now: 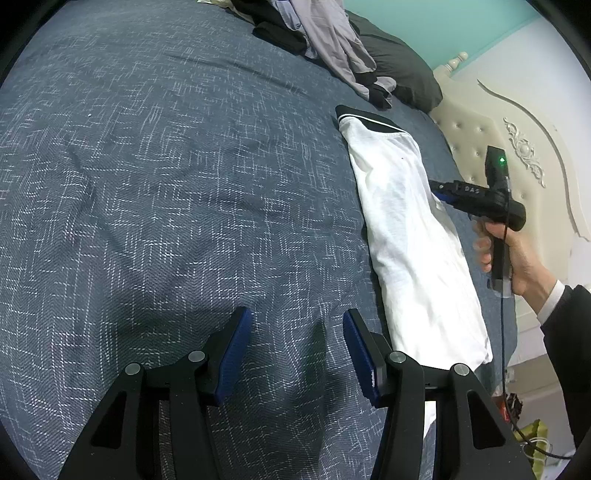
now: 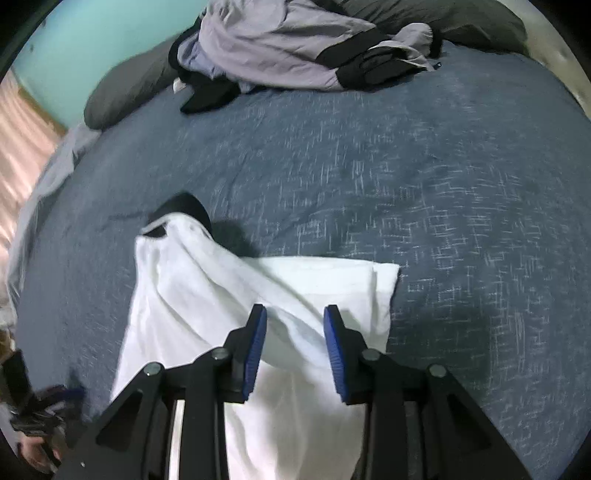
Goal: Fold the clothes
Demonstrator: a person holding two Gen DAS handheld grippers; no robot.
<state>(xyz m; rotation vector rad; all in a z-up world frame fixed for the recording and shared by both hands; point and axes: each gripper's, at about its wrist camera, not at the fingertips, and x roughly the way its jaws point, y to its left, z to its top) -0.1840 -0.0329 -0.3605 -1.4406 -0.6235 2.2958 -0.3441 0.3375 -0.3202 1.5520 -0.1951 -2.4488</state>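
Room: turquoise wall (image 1: 443, 22) behind a cream tufted headboard (image 1: 476, 140) with carved ornament; pink curtain (image 2: 22, 122) at the left edge of the right wrist view.
Bed: covered by a dark blue bedspread (image 1: 166, 166) with a fine white crosshatch weave, lightly creased and mostly bare.
White garment: a white shirt (image 1: 410, 236) with black trim at its far end lies folded into a long narrow strip on the bedspread, along the side of the bed near the headboard.
Shirt from the right wrist view: the white cloth (image 2: 207, 295) runs under the tool, one flap folded across toward the right and ending in a squared corner.
Left tongs (image 1: 297, 343): about half open, blue pads well apart with only bedspread between them; they hold nothing and sit just left of the shirt's near end.
Right tongs (image 2: 295, 343): partly open, pads apart and not pinching; white cloth lies beneath and between them, whether it touches a pad I cannot tell.
Right hand (image 1: 506, 254): grips the black tool's handle, a white cuff and dark sleeve behind it, a green light lit on the tool's top.
Pile: grey and black clothes (image 1: 317, 40) heaped unfolded at the far end of the bed, against a dark grey pillow (image 1: 402, 70).
Cable: a black lead (image 1: 502, 332) hangs down from the right tool.
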